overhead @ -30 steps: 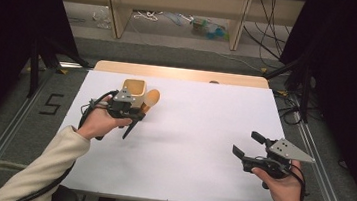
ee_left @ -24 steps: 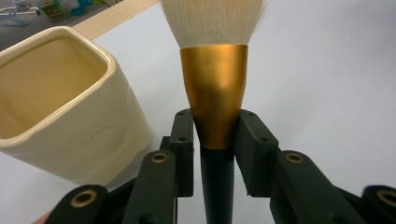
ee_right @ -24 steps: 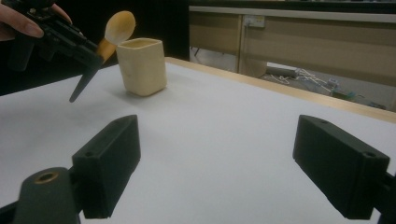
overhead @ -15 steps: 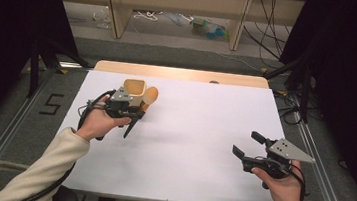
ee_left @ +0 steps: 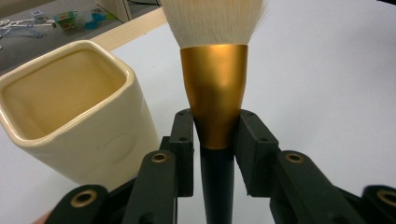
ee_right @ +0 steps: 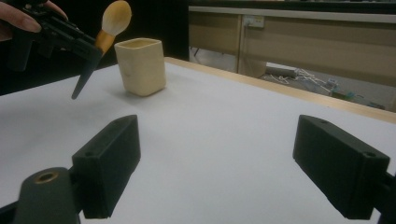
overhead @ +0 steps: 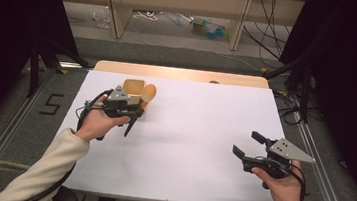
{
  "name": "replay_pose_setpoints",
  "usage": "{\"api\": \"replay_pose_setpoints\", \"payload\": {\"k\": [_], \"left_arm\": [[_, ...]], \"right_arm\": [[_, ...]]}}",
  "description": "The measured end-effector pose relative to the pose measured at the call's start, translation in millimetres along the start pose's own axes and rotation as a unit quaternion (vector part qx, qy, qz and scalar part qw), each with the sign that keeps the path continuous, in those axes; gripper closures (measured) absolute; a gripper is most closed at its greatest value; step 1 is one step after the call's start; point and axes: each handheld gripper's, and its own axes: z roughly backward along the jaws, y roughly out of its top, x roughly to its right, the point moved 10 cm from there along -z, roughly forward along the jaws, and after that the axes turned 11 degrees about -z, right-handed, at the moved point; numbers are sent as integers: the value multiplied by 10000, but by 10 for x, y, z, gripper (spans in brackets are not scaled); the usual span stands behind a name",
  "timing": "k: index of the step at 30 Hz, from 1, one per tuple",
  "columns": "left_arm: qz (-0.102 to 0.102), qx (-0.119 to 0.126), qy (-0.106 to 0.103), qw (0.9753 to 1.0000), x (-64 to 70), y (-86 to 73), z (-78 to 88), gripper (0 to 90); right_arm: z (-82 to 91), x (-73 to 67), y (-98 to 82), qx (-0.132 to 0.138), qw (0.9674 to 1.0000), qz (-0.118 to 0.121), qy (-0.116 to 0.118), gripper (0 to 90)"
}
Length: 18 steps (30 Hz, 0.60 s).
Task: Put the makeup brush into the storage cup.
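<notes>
A makeup brush [ee_left: 215,88] with cream bristles, a gold ferrule and a black handle is clamped between the pads of my left gripper [overhead: 137,110], at the base of the ferrule. The brush [ee_right: 112,21] is tilted, with its bristles up and its handle tip slanting down toward the table. Right beside it stands a cream square ceramic cup [overhead: 132,88], upright and empty inside [ee_left: 70,116]. My right gripper [overhead: 246,144] hovers at the front right, far from the cup [ee_right: 140,65], with its jaws wide apart [ee_right: 224,168] and nothing between them.
The white table top [overhead: 188,131] has a wooden strip [overhead: 179,73] along its far edge. Beyond it are shelving legs and loose cables on the floor. Dark curtains flank both sides.
</notes>
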Motion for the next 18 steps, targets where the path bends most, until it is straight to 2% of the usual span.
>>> {"api": "replay_pose_setpoints", "payload": {"k": [1,2,8,10,12,14,18], "left_arm": [[1,-7,8,10000,-1,-2,3,696],[120,93,47,9999,8,16,-4,696],[93,153,105,9998,-9,23,14,696],[110,164,135,9997,-19,25,29,696],[218,249,150,9993,-12,42,30,696],[179,250,210,9993,-28,43,44,696],[232,295,249,9990,-30,48,49,696]], "right_arm": [[2,0,-1,-8,10000,1,-4,160],[10,13,-2,-39,10000,43,-59,160],[11,9,-1,-36,10000,32,-52,160],[9,8,-1,-29,10000,29,-43,160],[11,12,-1,-33,10000,42,-54,160],[13,17,0,-33,10000,61,-65,160],[14,16,0,-35,10000,55,-66,160]]}}
